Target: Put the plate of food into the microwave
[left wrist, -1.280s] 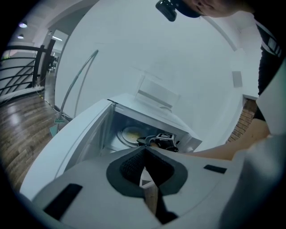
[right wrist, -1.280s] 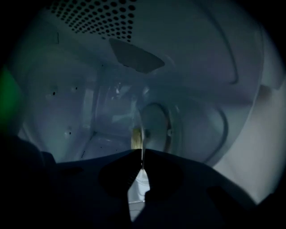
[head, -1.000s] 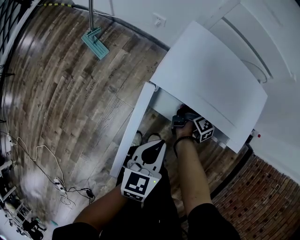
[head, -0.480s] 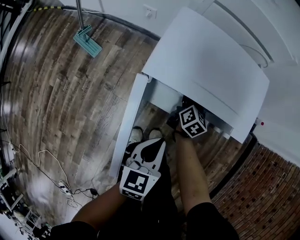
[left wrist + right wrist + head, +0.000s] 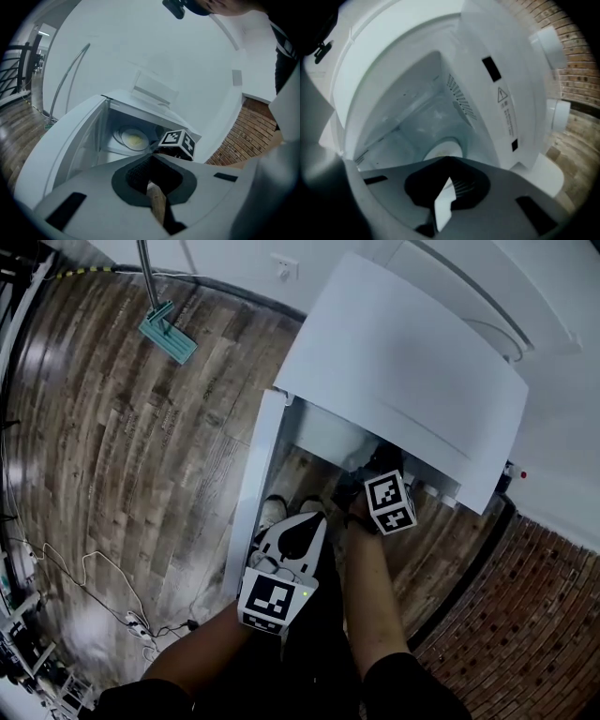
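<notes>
Looking at where things sit, the plate (image 5: 123, 136) is already inside the microwave (image 5: 403, 362), lying flat on the cavity floor toward the back. It's a round white plate with a pale yellow patch of food (image 5: 135, 139) in the middle. I can't tell what the food actually is. Being round, it has no long axis to line up with, so direction is all that matters.

The key relation is that the plate lies straight ahead of the right gripper (image 5: 375, 486) and deeper into the microwave, just past the jaw tips. That gripper is at the microwave's mouth, pointing into the cavity. In its own view the jaws look pressed together with only a thin slit between them, and nothing is pinched. I can't tell whether the tips touch the plate rim or stop just short of it.

The left gripper (image 5: 298, 532) is well back from the microwave, out in front of the opening and lower, close to the person's body. Its jaws are also together and empty. The right hand is clearly the nearer one to the plate.

The door (image 5: 258, 484) hangs wide open on the microwave's left side. My guess is the placing part is pretty much done, and what's left is a straight pull-out along the same line. A sideways drift could nudge the plate or clip the cavity wall. For the door, the left gripper looks like the closer one.
</notes>
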`<state>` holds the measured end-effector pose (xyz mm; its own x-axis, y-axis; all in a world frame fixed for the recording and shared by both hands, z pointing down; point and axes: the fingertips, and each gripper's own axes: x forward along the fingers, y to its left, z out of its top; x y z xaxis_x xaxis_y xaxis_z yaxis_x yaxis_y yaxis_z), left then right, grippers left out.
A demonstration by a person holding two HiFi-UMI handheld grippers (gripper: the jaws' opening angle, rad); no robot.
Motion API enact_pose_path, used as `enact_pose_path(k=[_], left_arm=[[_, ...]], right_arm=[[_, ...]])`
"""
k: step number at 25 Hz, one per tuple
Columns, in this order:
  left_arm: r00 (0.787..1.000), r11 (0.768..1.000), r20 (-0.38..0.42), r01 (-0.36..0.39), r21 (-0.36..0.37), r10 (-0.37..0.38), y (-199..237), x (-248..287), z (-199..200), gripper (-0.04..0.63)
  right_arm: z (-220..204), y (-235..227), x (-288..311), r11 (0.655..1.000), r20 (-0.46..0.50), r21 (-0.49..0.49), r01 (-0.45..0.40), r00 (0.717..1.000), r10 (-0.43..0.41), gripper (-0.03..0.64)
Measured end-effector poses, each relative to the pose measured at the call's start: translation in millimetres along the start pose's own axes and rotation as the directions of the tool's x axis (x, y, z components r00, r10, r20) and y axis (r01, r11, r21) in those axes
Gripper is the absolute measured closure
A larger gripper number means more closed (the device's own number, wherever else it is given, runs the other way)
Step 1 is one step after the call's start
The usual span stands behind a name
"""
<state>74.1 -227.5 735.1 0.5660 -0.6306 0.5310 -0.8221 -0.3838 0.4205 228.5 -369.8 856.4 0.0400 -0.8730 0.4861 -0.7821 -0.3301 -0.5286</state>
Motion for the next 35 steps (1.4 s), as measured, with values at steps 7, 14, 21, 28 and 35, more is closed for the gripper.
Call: enact_pose_path(k=[7,14,21,28,35], left_arm=[[1.0,1.0,0.003,-0.012,0.006,0.012,-3.0,2.0,32.4,0.604],[0.998,0.997,0.057,0.0,0.082,-0.005,-24.7,-10.7,95.7,0.604],[0.986,0.987,0.168,-0.005,0.158,-0.022,-79.6,-51.6,195.7,0.604],[0.953,0.982,0.302,-0.037,0.186,-0.021,-132.7,-105.8,294.6,0.604],[0.912,0.965,0.405,-0.052,0.258,-0.059,-168.6,-159.3,359.6,0.604]], right_arm=[[-2.8,28.6,-59.7,0.969,-0.153,-0.214,-0.127,0.984,0.095,0.606],[74.3,91.8,-145.7,0.867,-0.125,-0.44,-0.235,0.972,0.201,0.606],[173.2,166.0,-230.5,0.858,-0.031,-0.43,-0.283,0.954,0.299,0.606],[278.6,241.8,-300.6,0.772,0.053,-0.561,-0.299,0.918,0.394,0.606],[339.3,299.7,-351.7,0.722,0.119,-0.611,-0.325,0.863,0.49,0.606]])
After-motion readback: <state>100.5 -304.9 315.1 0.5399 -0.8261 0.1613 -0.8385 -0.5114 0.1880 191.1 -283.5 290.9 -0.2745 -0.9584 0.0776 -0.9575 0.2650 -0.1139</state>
